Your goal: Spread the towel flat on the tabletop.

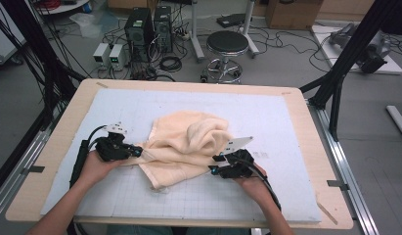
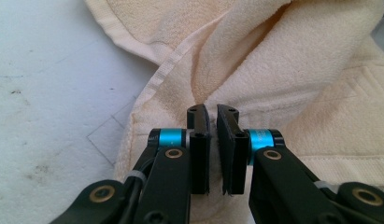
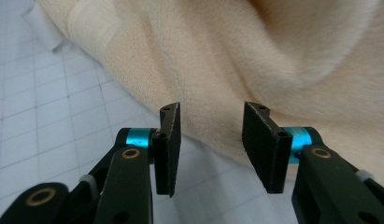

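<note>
1. Black left claw (image 2: 212, 140) pinches the cream terry towel (image 1: 189, 142), crumpled mid-mat, at its edge.
2. Right claw (image 3: 213, 140): jaws apart, nothing gripped, towel edge just ahead.
3. Next, I reckon: push fwd, clamp, then spread it.

One towel (image 1: 189, 142), two grippers, one stool (image 1: 227, 44)

Towel (image 1: 189, 142): cream terry cloth, fluffy, matt, flat woven hem band. Mat (image 1: 267, 117): pale, matt, gridded, scuffed. Table (image 1: 313, 147): light wood, smooth. Left hand-held gripper (image 2: 212, 140): matt black plastic jaws, glossy blue metal collars, brass rivets.
</note>
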The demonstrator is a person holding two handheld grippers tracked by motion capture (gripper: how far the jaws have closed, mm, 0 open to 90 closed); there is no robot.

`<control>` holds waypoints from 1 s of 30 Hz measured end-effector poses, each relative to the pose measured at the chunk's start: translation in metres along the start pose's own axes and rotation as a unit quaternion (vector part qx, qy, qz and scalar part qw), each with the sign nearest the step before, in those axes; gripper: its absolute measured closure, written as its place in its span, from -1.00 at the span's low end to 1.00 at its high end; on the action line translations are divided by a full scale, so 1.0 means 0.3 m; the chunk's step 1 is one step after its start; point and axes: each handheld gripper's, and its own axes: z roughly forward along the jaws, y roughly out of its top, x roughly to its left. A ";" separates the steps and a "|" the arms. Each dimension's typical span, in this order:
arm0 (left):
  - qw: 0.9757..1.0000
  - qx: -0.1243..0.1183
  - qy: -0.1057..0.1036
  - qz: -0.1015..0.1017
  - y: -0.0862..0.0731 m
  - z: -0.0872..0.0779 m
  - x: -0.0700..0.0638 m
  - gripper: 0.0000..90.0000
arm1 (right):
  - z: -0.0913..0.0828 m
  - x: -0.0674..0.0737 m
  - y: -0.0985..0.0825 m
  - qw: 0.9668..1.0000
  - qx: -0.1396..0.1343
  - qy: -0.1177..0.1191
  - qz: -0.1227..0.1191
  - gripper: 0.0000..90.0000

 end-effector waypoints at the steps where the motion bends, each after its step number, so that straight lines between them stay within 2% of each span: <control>1: 1.000 0.001 0.000 0.001 0.000 -0.001 -0.001 0.85 | 0.023 0.004 0.002 1.000 0.011 0.001 -0.005 0.28; 3: 1.000 0.002 -0.001 0.002 0.001 -0.001 -0.001 0.85 | 0.030 0.005 0.002 1.000 0.015 0.001 -0.005 0.31; 5: 1.000 0.002 -0.001 0.001 0.001 0.000 -0.002 0.85 | 0.054 0.000 0.003 1.000 0.027 -0.010 -0.011 0.50; 6: 1.000 0.002 -0.002 0.001 0.001 0.001 -0.003 0.85 | 0.054 0.000 0.003 1.000 0.027 -0.010 -0.011 0.50; 9: 1.000 0.003 -0.003 0.003 0.002 0.002 -0.006 0.85 | 0.057 -0.013 0.003 1.000 0.024 -0.001 -0.003 0.80; 14: 1.000 -0.005 -0.008 0.006 0.012 -0.006 -0.028 0.85 | 0.037 -0.019 0.001 1.000 0.018 0.013 0.001 0.88; 15: 1.000 -0.009 -0.010 0.009 0.016 -0.009 -0.035 0.85 | 0.004 -0.025 -0.003 1.000 0.002 0.013 -0.001 0.89; 16: 1.000 -0.011 -0.013 0.011 0.019 -0.013 -0.042 0.85 | 0.004 -0.025 -0.003 1.000 0.002 0.013 -0.001 0.89; 17: 1.000 -0.016 -0.017 0.014 0.027 -0.015 -0.055 0.85 | -0.044 -0.029 -0.010 1.000 -0.014 0.013 0.006 0.89; 18: 1.000 -0.017 -0.020 0.017 0.035 -0.016 -0.067 0.85 | -0.044 -0.029 -0.010 1.000 -0.014 0.013 0.006 0.89; 19: 0.999 -0.023 -0.027 0.027 0.054 -0.015 -0.090 0.85 | -0.093 -0.032 -0.016 1.000 -0.018 0.003 0.002 0.89; 20: 0.999 -0.023 -0.027 0.027 0.054 -0.015 -0.090 0.85 | -0.093 -0.032 -0.016 1.000 -0.018 0.003 0.002 0.89; 21: 0.999 -0.027 -0.033 0.032 0.068 -0.013 -0.109 0.85 | -0.143 -0.035 -0.020 1.000 -0.019 -0.005 -0.001 0.89; 22: 0.998 -0.030 -0.035 0.033 0.077 -0.010 -0.122 0.85 | -0.143 -0.035 -0.020 1.000 -0.019 -0.005 -0.001 0.89; 23: 0.998 -0.029 -0.041 0.041 0.092 -0.004 -0.143 0.85 | -0.199 -0.043 -0.023 0.999 -0.028 -0.014 0.002 0.89; 24: 0.998 -0.032 -0.044 0.045 0.101 0.000 -0.157 0.85 | -0.199 -0.043 -0.023 0.999 -0.028 -0.014 0.002 0.89; 25: 0.997 -0.035 -0.052 0.051 0.117 0.006 -0.177 0.85 | -0.257 -0.055 -0.024 0.999 -0.039 -0.028 0.000 0.89; 26: 0.996 -0.037 -0.057 0.055 0.129 0.012 -0.194 0.85 | -0.257 -0.055 -0.024 0.999 -0.039 -0.028 0.000 0.89; 27: 0.996 -0.040 -0.061 0.058 0.141 0.017 -0.212 0.85 | -0.312 -0.066 -0.023 0.998 -0.049 -0.039 0.002 0.89; 28: 0.995 -0.040 -0.067 0.061 0.150 0.021 -0.222 0.85 | -0.312 -0.066 -0.023 0.998 -0.049 -0.039 0.002 0.89; 29: 0.994 -0.042 -0.082 0.066 0.169 0.032 -0.247 0.85 | -0.363 -0.079 -0.020 0.997 -0.054 -0.047 0.002 0.89; 30: 0.994 -0.042 -0.082 0.066 0.169 0.032 -0.247 0.85 | -0.363 -0.079 -0.020 0.997 -0.054 -0.047 0.002 0.89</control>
